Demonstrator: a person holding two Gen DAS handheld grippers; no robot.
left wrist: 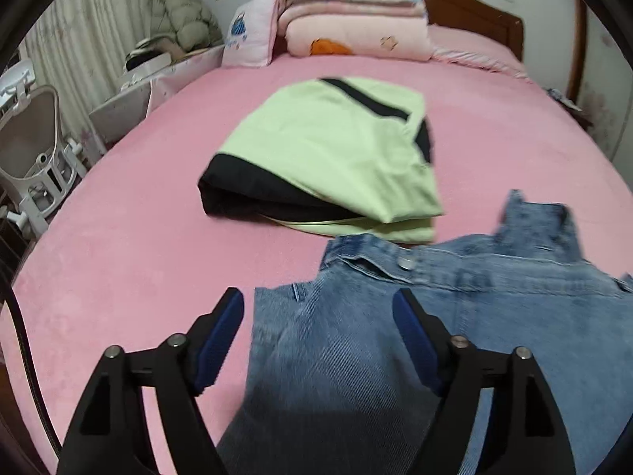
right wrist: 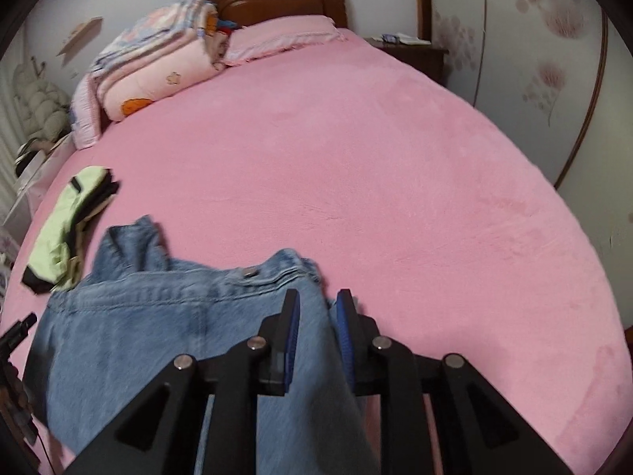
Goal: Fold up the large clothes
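On the near edge of the pink bed [right wrist: 395, 158] lie the jeans [left wrist: 494, 316], waistband toward the headboard, a folded green-and-black garment [left wrist: 336, 150] just beyond them. The left gripper [left wrist: 318, 308] hangs wide open over the denim, gripping nothing. The right gripper [right wrist: 316, 308] is partly open, denim between its pads.

The right tool [right wrist: 316, 308] hangs over the bed [right wrist: 395, 182], its jaws a little apart with a fold of the denim garment [right wrist: 166, 316] between them. A folded green-and-black garment [right wrist: 63, 229] lies just beyond the denim's far left corner.
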